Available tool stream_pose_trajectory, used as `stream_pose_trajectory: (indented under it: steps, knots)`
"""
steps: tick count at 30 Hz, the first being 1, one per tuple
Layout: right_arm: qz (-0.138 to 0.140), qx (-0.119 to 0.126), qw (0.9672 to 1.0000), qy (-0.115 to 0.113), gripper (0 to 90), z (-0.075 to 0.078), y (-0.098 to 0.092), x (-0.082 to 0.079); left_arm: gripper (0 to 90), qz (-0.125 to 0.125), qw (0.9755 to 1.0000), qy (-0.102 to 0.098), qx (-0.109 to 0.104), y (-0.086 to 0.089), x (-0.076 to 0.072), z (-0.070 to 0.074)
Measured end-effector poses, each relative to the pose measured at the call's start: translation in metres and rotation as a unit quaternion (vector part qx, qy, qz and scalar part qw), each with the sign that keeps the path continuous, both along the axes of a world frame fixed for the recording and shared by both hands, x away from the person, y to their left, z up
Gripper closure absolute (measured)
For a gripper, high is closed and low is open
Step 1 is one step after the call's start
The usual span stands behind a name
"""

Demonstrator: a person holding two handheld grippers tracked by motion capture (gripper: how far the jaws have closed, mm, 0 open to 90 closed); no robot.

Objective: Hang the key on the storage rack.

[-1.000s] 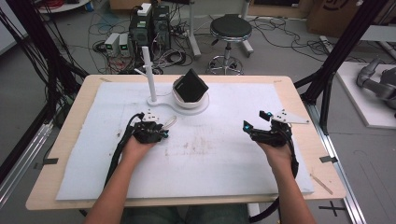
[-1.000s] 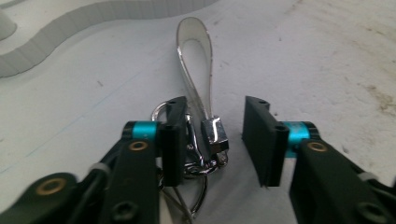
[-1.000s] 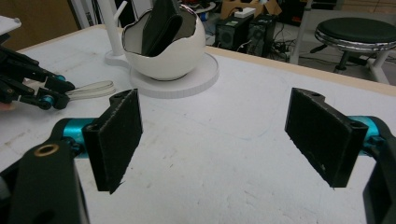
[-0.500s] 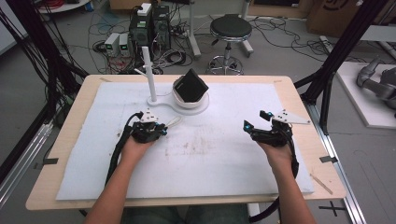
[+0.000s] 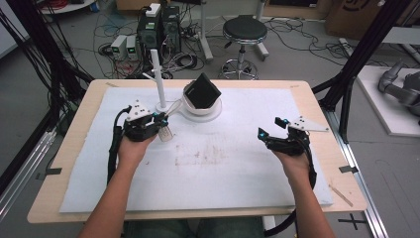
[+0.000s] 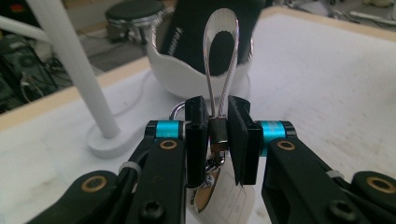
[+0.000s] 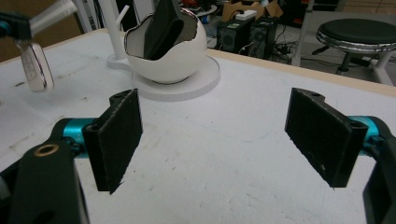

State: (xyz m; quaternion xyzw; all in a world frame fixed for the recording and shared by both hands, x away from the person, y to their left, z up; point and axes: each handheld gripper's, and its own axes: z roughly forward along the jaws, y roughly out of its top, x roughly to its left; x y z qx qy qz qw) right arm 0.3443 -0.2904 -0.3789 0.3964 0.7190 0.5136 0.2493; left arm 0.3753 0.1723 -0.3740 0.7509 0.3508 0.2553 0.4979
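My left gripper (image 6: 218,126) is shut on the metal crimp of a keychain. Its steel wire loop (image 6: 208,70) stands up above the jaws and a silver tag (image 6: 205,193) hangs below them. In the high view the left gripper (image 5: 159,122) is at the left of the table, just short of a white post (image 5: 157,74), with the tag (image 5: 166,133) dangling over the mat. My right gripper (image 5: 270,127) is at the right of the table. It is open, and nothing lies between its pads (image 7: 116,135).
A white bowl (image 5: 190,105) on a round base holds a tilted black block (image 5: 202,91), beside the post on its own small base. The white mat (image 5: 223,163) covers most of the wooden table. A stool (image 5: 243,32) and computer gear stand on the floor beyond.
The left gripper has shifted slightly forward and left toward the post, still holding the keychain. The right gripper has hardly moved.
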Motion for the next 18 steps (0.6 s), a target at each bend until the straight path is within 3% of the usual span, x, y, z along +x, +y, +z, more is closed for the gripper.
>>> stream_pose_trajectory:
  steps: [4, 6, 10, 11, 13, 14, 18]
  knots:
    - [0.001, 0.001, 1.0000, 0.001, 19.5, 0.000, 0.000, 0.001, 77.5, 0.019, 0.9990, -0.032, -0.023, 0.009, -0.003, 0.023]
    - [0.001, 0.003, 1.0000, 0.001, 19.5, 0.000, 0.000, 0.001, 77.5, 0.025, 0.9985, -0.036, -0.033, 0.012, -0.002, 0.029]
    - [-0.001, 0.005, 1.0000, 0.003, 19.4, 0.000, 0.000, 0.000, 77.5, 0.039, 0.9977, -0.046, -0.030, 0.019, -0.001, 0.039]
    - [-0.001, 0.005, 1.0000, 0.001, 19.4, 0.000, 0.000, 0.000, 77.5, 0.054, 0.9967, -0.054, -0.029, 0.024, 0.000, 0.045]
    - [-0.001, 0.006, 1.0000, 0.002, 19.5, 0.000, 0.000, 0.000, 77.5, 0.060, 0.9959, -0.058, -0.034, 0.027, 0.000, 0.047]
    - [-0.001, 0.005, 1.0000, 0.002, 19.5, 0.000, -0.001, 0.000, 77.5, 0.069, 0.9946, -0.064, -0.044, 0.031, 0.002, 0.051]
    - [-0.001, 0.006, 1.0000, 0.003, 19.5, 0.000, -0.001, 0.001, 77.5, 0.087, 0.9928, -0.067, -0.048, 0.035, 0.005, 0.055]
